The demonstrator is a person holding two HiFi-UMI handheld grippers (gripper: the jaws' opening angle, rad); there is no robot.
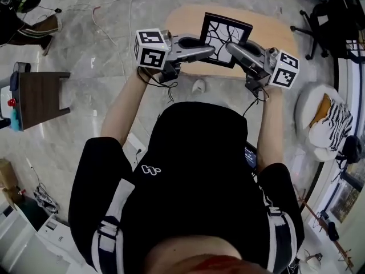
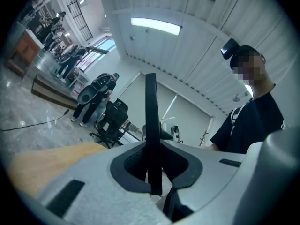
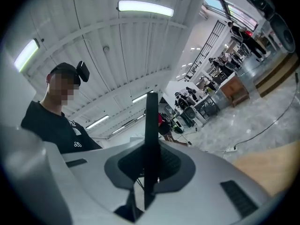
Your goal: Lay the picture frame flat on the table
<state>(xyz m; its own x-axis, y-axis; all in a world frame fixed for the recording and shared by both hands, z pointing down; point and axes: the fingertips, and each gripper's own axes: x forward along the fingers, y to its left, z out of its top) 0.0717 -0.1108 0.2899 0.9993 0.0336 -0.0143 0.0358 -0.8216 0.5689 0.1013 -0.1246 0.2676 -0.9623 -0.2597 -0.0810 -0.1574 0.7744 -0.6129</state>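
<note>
A person (image 1: 194, 170) in a black shirt leans over a light wooden table (image 1: 274, 30), holding a black picture frame (image 1: 225, 33) above the table's near edge with one pair of tongs in each hand. The left tongs (image 1: 210, 51) are clamped on the frame's left border and the right tongs (image 1: 232, 48) on its right border, so the frame hangs between them. Its face, a white sheet crossed by black branching lines, is tilted up toward the head camera and is not lying flat. Whether its lower edge touches the table cannot be made out.

In the left gripper view, the frame's border (image 2: 151, 125) shows as a thin dark upright strip, with both jaws of the left tongs (image 2: 152, 172) pressed close against it. The right gripper view shows the same: the jaws of the right tongs (image 3: 149, 172) are drawn nearly together on the narrow black edge (image 3: 151, 139), with no gap showing at the pads.

Left of the table, well apart from it, a small dark wooden side table (image 1: 40, 96) stands on the grey marble floor (image 1: 102, 44). Cables (image 1: 114, 7) trail across the floor beyond the table's left end, and an office chair (image 1: 316, 30) stands just to the right of the table.
</note>
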